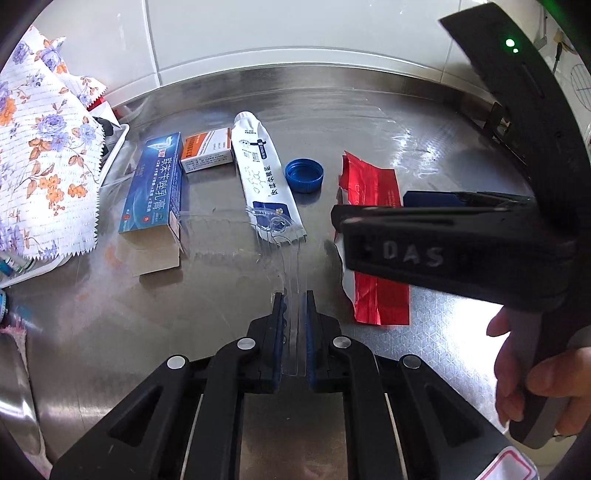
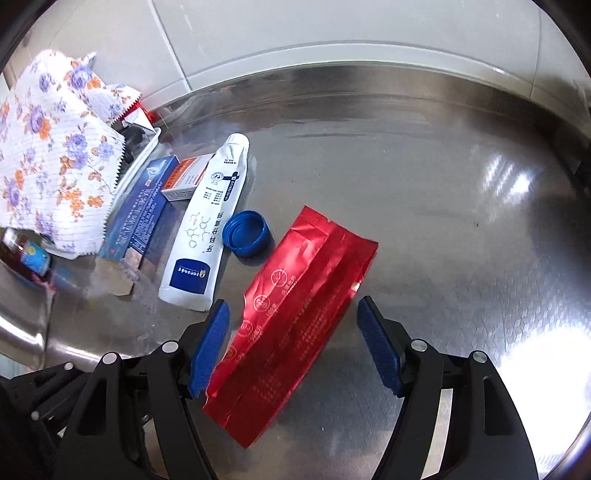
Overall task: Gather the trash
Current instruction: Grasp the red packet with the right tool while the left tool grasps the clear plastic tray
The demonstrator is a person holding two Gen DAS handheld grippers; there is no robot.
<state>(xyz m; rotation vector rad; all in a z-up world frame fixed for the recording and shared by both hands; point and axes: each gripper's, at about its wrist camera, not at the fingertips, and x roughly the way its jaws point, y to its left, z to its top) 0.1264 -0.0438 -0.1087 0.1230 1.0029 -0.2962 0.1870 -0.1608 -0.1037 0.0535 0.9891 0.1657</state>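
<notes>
My left gripper (image 1: 294,295) is shut on a clear plastic blister strip (image 1: 291,266) that reaches forward over the steel counter toward a white ointment tube (image 1: 260,166). My right gripper (image 2: 293,314) is open, its blue pads (image 2: 212,339) straddling a red foil wrapper (image 2: 295,325) that lies flat on the counter. The right gripper (image 1: 443,240) also shows in the left wrist view, hovering above the red wrapper (image 1: 373,295). A blue bottle cap (image 2: 247,232) lies between tube (image 2: 207,229) and wrapper. A blue carton (image 1: 155,184) and a small orange-white box (image 1: 207,149) lie left of the tube.
A floral cloth (image 1: 40,147) drapes over a white tray (image 1: 118,144) at the left. A tiled wall (image 1: 258,33) backs the steel counter (image 1: 369,110). A small bottle (image 2: 26,258) lies at the left edge.
</notes>
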